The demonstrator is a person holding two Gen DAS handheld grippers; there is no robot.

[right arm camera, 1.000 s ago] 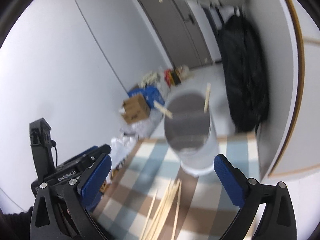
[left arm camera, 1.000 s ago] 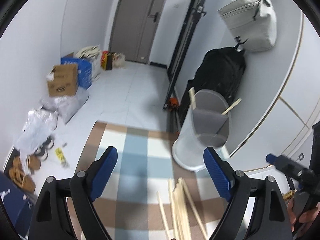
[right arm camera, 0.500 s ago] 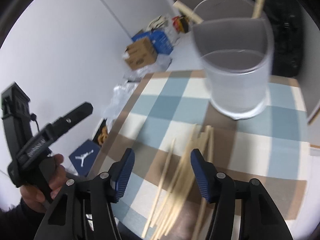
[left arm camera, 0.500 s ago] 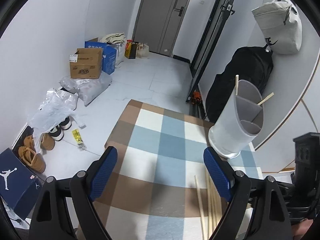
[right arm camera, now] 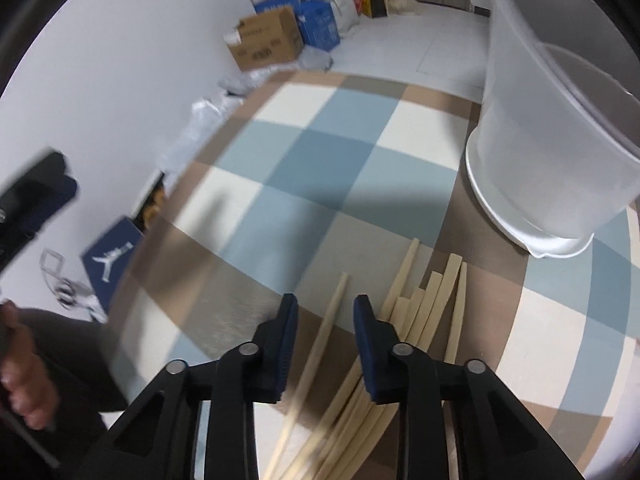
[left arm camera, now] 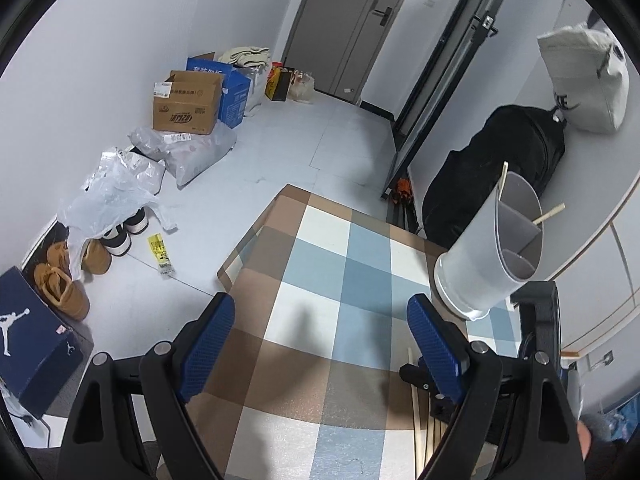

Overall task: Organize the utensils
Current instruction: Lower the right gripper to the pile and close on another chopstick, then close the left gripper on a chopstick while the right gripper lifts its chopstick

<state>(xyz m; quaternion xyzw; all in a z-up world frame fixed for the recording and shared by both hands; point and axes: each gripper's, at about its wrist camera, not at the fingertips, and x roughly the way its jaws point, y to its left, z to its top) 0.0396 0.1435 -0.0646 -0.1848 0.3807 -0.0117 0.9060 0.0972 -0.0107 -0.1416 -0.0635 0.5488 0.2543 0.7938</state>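
Observation:
Several pale wooden chopsticks [right arm camera: 424, 312] lie in a loose bundle on a checked cloth [right arm camera: 304, 152]. One single chopstick [right arm camera: 334, 308] lies left of the bundle. My right gripper [right arm camera: 326, 308] points down over it, its jaws closing with that chopstick between the blue pads, a gap still on both sides. A frosted utensil holder [right arm camera: 540, 152] stands just behind and to the right. In the left wrist view the holder [left arm camera: 488, 256] is divided, and two chopsticks [left arm camera: 550, 214] stick out of it. My left gripper [left arm camera: 320, 316] hovers open over the cloth, nothing in it.
On the floor left of the cloth are cardboard boxes [left arm camera: 188, 104], plastic bags [left arm camera: 112, 196], shoes [left arm camera: 64, 280] and a blue shoebox [left arm camera: 32, 344]. A black bag [left arm camera: 500, 168] leans on the wall behind the holder. A hand [right arm camera: 24, 372] holds the left gripper at the right wrist view's left edge.
My right gripper has dropped towards the chopsticks and its jaws have narrowed from wide open to close around one stick. The left gripper has shifted left and down a little, still open.

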